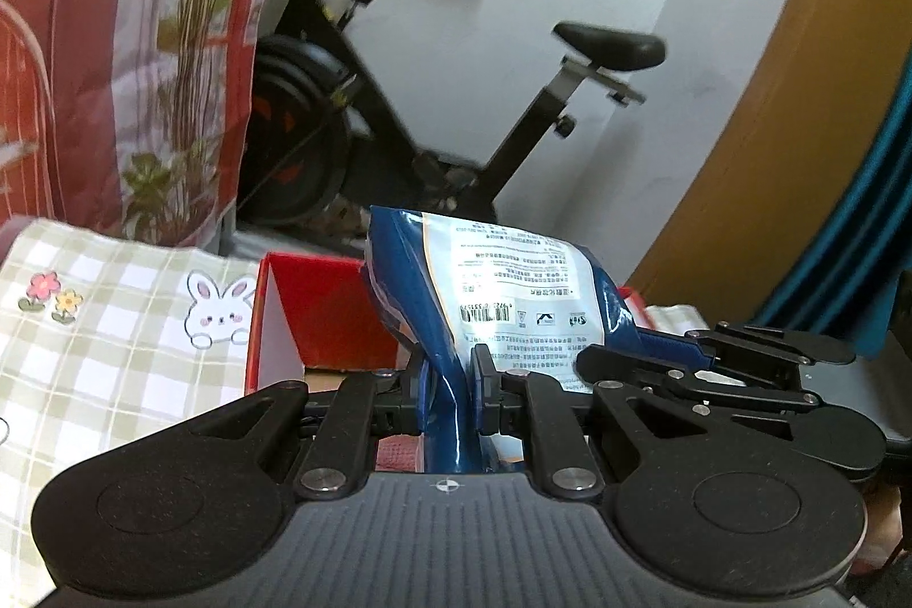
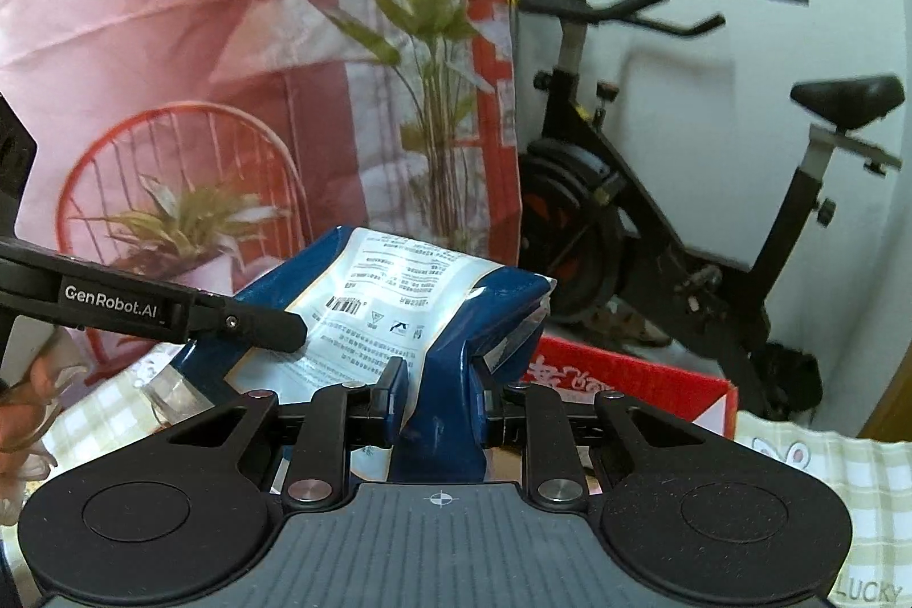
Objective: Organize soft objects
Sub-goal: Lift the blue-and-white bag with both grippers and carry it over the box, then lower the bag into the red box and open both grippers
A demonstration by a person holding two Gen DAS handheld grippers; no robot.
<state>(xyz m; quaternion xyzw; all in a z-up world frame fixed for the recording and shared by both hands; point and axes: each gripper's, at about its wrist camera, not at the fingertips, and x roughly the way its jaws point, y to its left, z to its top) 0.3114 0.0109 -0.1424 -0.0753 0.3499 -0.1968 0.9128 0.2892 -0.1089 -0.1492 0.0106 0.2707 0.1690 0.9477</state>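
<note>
At the bottom of the left wrist view, the left gripper had its two black fingers pressed in on a crumpled fold of the blue pouch, which rose from between them toward the middle of the frame with its white printed panel and barcode facing the camera. To the right of it, at mid-height, the right gripper reached in from the right edge and lay against the pouch's lower right part.

In the right wrist view, the right gripper was likewise clamped on the blue pouch, pinching a dark blue fold at the lower centre. The left gripper, marked GenRobot.AI, came in from the left edge, its tip resting on the pouch's white panel. The pouch was thus held up between both tools, above the table.

Just behind the pouch stood an open red box, at centre left in the left view; in the right view the red box sat at right of centre. A green-checked cloth with a rabbit print lay at lower left beside it.

Farther back hung a pink printed backdrop with plants, at upper left, and a black exercise bike stood against a white wall.
</note>
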